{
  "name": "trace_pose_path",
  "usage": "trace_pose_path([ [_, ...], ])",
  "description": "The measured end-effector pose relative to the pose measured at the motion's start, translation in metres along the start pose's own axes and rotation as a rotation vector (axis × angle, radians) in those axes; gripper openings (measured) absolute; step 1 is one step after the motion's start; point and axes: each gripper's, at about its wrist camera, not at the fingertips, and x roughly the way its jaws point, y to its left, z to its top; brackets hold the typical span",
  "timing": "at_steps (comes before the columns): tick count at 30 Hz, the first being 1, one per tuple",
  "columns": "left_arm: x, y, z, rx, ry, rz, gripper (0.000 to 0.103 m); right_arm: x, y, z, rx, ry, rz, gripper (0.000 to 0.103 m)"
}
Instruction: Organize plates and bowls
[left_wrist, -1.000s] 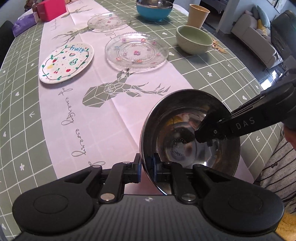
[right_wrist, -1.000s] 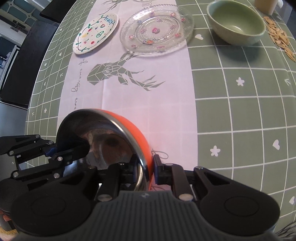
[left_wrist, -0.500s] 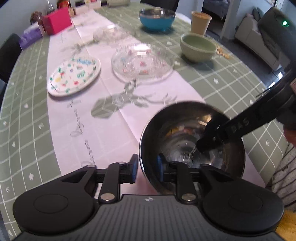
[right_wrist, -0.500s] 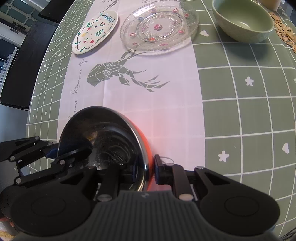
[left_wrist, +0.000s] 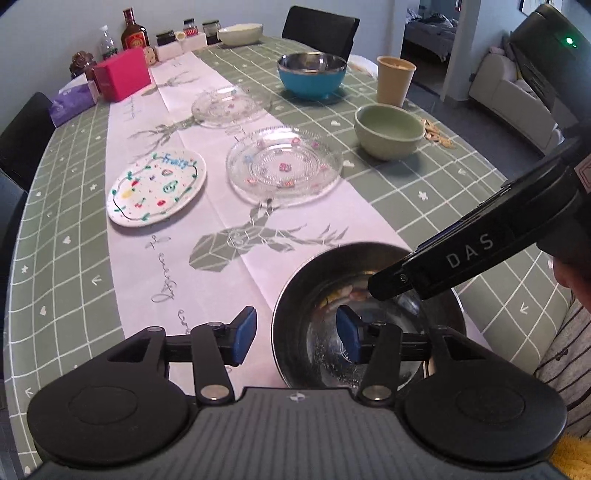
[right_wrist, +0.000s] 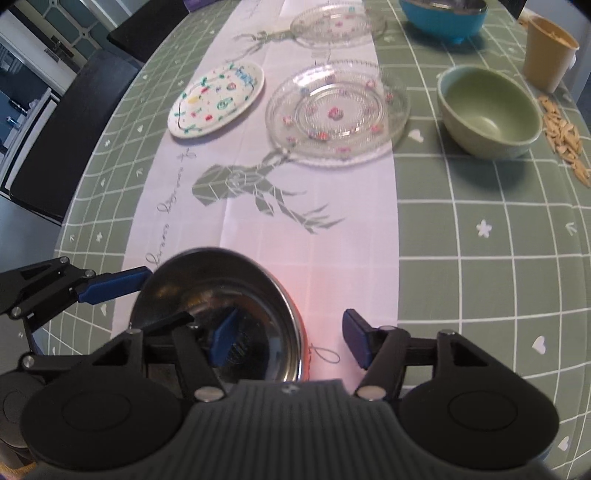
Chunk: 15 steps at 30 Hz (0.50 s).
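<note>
Both tools, left (left_wrist: 295, 334) and right (right_wrist: 291, 341), had just been opening, letting go of the steel bowl (left_wrist: 369, 314) on the worktop (left_wrist: 74, 258). Its rim stood between each tool's spread pads, untouched. Next, likely the green bowl (right_wrist: 487, 110) ahead of the right tool.

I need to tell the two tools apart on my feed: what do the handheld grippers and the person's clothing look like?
Both the left gripper and the right gripper are matte black, with linked finger arms, silver pivot pins, blue pads and a ribbed grey front. One finger bears white letters "DAS". The person wears a grey sleeve with dark stripes.

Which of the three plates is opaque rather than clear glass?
The white plate with fruit drawings, left of the nearer glass plate; the farther glass plate is clear too.
</note>
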Motion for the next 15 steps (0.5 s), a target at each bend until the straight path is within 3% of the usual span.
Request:
trace_pose_path([
  [10, -0.027, -0.013, 0.040, -0.048, -0.066, 0.026, 0.063, -0.075, -0.026, 0.037, 0.039, -0.207, 0.037, 0.066],
  [15, -0.035, -0.012, 0.080, -0.148, -0.092, 0.019, 0.063, -0.114, -0.051, 0.071, 0.086, -0.377, 0.023, 0.066],
])
